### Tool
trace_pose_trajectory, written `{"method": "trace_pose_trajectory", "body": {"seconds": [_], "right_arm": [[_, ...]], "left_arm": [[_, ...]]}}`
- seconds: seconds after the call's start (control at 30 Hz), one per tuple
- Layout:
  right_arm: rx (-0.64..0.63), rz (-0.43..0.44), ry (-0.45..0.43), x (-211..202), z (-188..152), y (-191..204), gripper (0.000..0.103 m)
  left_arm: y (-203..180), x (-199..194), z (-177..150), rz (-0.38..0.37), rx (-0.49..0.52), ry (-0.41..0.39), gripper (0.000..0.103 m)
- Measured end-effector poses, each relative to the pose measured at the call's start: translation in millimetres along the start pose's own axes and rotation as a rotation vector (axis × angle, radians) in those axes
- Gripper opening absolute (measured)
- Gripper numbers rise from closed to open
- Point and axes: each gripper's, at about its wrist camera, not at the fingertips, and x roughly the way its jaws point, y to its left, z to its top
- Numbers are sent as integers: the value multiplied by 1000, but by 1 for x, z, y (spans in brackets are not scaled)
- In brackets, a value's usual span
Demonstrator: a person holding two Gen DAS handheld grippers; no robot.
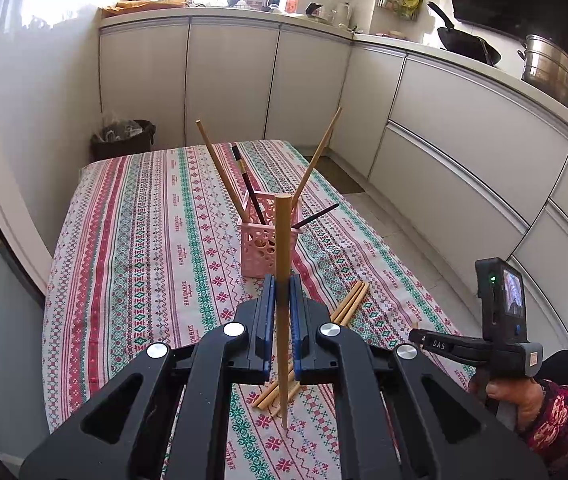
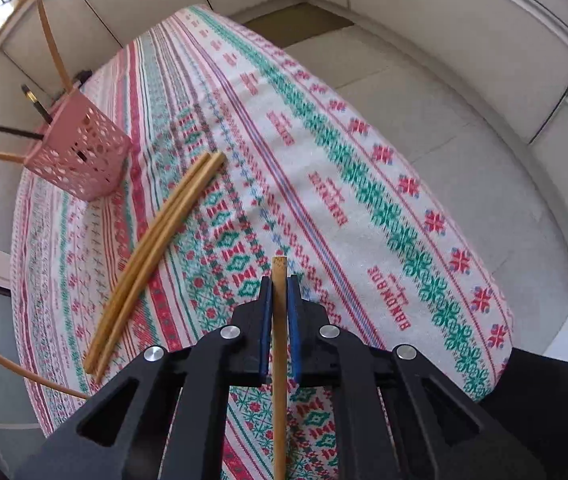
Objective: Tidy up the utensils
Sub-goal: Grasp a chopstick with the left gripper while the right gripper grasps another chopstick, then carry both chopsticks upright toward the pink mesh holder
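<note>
My left gripper (image 1: pixel 283 292) is shut on a wooden chopstick (image 1: pixel 283 240) that stands upright, its thin tip touching the cloth. A pink perforated holder (image 1: pixel 262 246) stands just beyond it, with two wooden and two black chopsticks inside. Three loose wooden chopsticks (image 1: pixel 350 304) lie on the cloth to the right. My right gripper (image 2: pixel 280 292) is shut on another wooden chopstick (image 2: pixel 279 272), held above the table. In the right wrist view the holder (image 2: pixel 78 152) is at the far left and the loose chopsticks (image 2: pixel 156 240) lie beside it.
The table wears a patterned red, green and white tablecloth (image 1: pixel 144 240). White kitchen cabinets (image 1: pixel 228 80) ring the room. A dark waste bin (image 1: pixel 122 138) stands past the table's far left corner. A wok (image 1: pixel 468 44) and a steel pot (image 1: pixel 550 68) sit on the counter at right.
</note>
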Motion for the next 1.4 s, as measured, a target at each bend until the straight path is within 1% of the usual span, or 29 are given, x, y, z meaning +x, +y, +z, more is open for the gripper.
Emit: {"method": "trace_pose_trajectory", "body": {"seconds": [0.1, 0.2, 0.27, 0.33, 0.57, 0.8, 1.1, 1.27, 1.4], "right_arm": [[-9, 68, -113, -27, 13, -3, 8], [-29, 98, -220, -49, 24, -6, 8], [-44, 111, -282, -57, 22, -4, 8], [-62, 122, -330, -59, 21, 10, 8], [-141, 185, -466, -98, 17, 20, 8], [-173, 242, -563, -138, 25, 22, 8], [-200, 295, -637, -175, 40, 30, 8], [-236, 316, -674, -193, 56, 43, 8], [-264, 337, -708, -205, 69, 56, 8]], "left_arm": [[-1, -2, 2, -8, -7, -26, 6], [-4, -6, 3, -12, -14, -61, 6], [-5, -8, 4, -13, -20, -81, 6], [-6, -10, 5, -15, -23, -95, 6], [-15, -13, 3, -1, -30, -109, 6], [-21, -25, 8, 4, -43, -157, 6], [-27, -32, 16, 22, -45, -178, 6], [-33, -38, 29, 32, -19, -200, 6], [-38, -44, 43, 46, 9, -234, 6]]}}
